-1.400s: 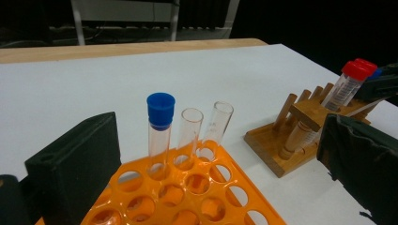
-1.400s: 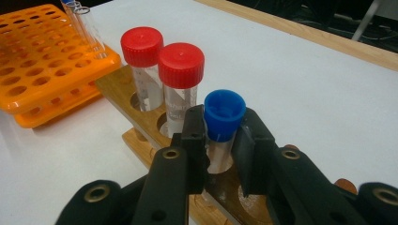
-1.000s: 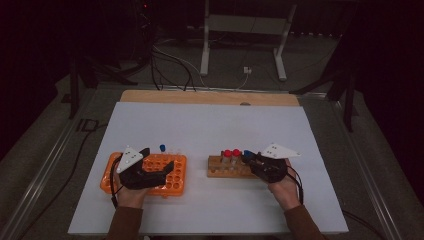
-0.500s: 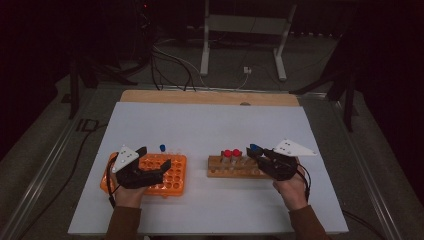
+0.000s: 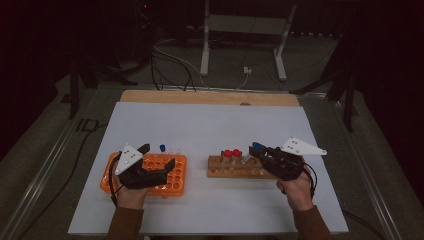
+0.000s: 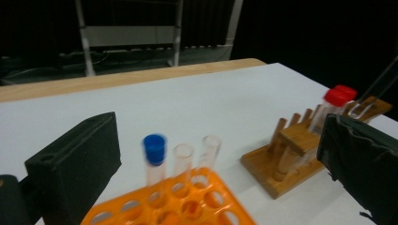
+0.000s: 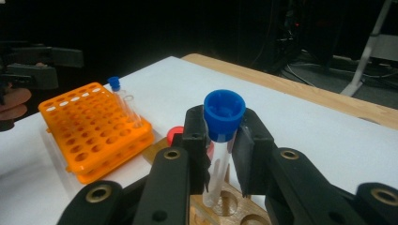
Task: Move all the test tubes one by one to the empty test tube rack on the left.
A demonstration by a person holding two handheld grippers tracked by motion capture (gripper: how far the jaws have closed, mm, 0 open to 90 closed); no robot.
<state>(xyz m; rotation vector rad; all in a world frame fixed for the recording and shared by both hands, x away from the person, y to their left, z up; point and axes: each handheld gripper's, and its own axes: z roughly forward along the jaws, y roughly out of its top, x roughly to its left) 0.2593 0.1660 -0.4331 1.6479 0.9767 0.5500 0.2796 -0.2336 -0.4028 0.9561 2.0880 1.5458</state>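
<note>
A: What do the fingers of the right gripper [image 7: 220,154] have?

B: They are clamped on a clear tube with a blue cap [image 7: 220,140], just under the cap. The tube stands upright, its lower end right above a hole of the wooden rack [image 7: 225,206].

A: Touching the rack?

B: I cannot tell from the right gripper view whether the bottom end is clear of the hole or just inside it. In the high view the blue cap [image 5: 257,146] sits near the rack's right half, beside two red-capped tubes [image 5: 231,155] standing in the rack [image 5: 235,172].

A: And the left gripper [image 5: 155,162]?

B: Its fingers are spread wide with nothing between them. They hang over the orange rack [image 5: 172,175] at the left of the white tabletop [image 5: 210,125].

A: Anything in that orange rack?

B: At its far edge, a second blue-capped tube [image 6: 154,157] and two clear uncapped tubes [image 6: 195,154] next to it, all upright. The two racks lie side by side, apart.
</note>
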